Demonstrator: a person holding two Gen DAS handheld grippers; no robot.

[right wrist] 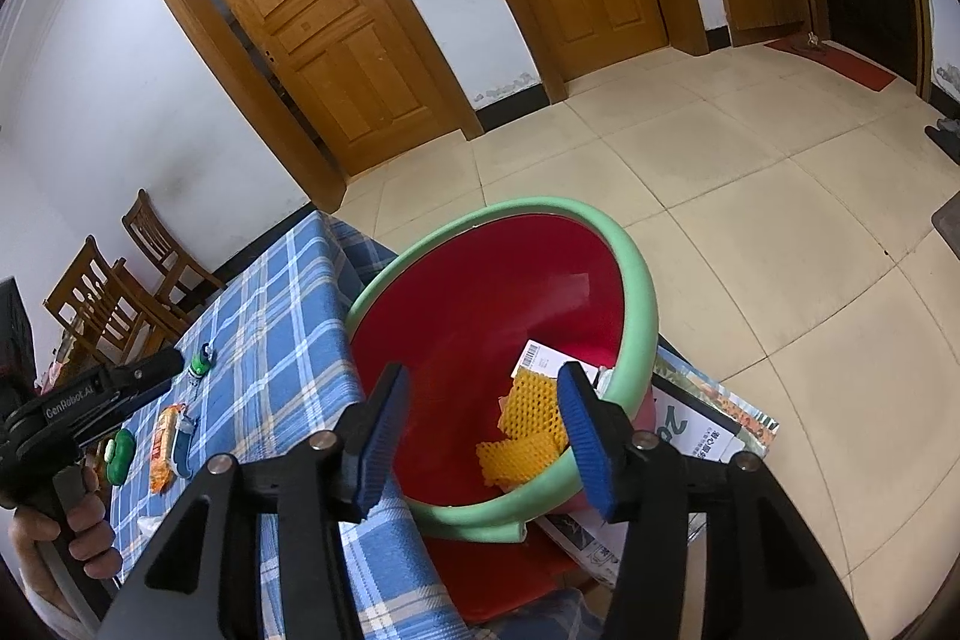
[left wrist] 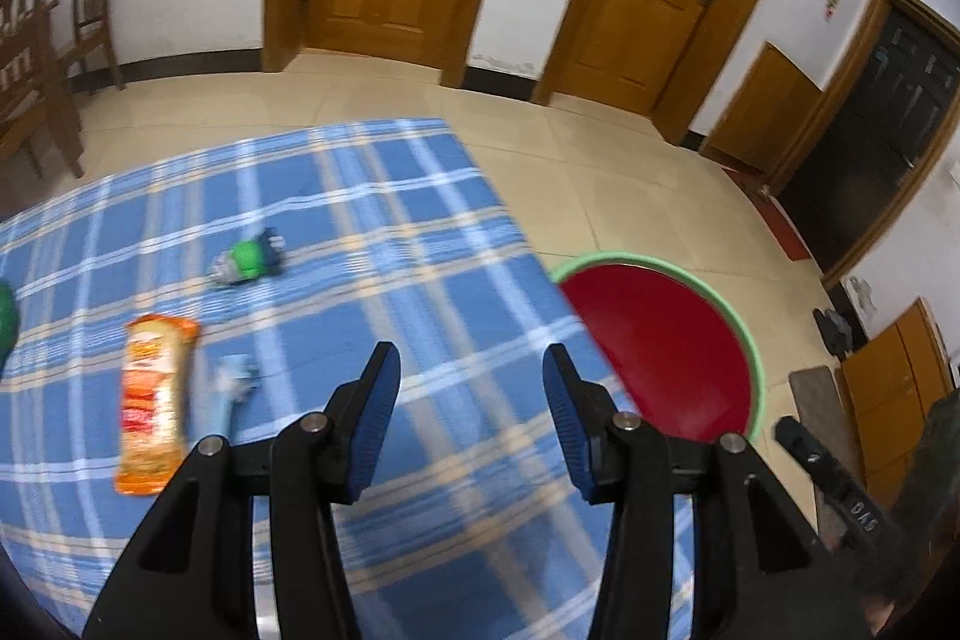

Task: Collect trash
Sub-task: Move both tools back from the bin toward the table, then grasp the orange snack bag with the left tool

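Step in hand: as I judge, the right side drops one piece into the bin while the left side goes for the next piece on the table.
Right gripper: its jaws are spread and nothing is pinched between them; it hangs over the open mouth of the red bin with the green rim.
Yellow foam net: it lies inside the bin, at the near side, next to a white carton with a barcode.
Left gripper: jaws apart and empty, above the blue checked tablecloth, near its right edge.
Trash still on the table: an orange snack packet at the near left, a light blue wrapper just beside it on its right, a small green and dark item farther away, and a green thing at the far left edge, cut off by the picture.
Advice for the left side: go to the orange packet first, because it is nearest; bring the jaws across its narrow width, lower until the pads almost touch the cloth, then close, so that the cloth is not caught.
Risk: the thin packet can slip out, and the picture is blurred, so slow down before closing.
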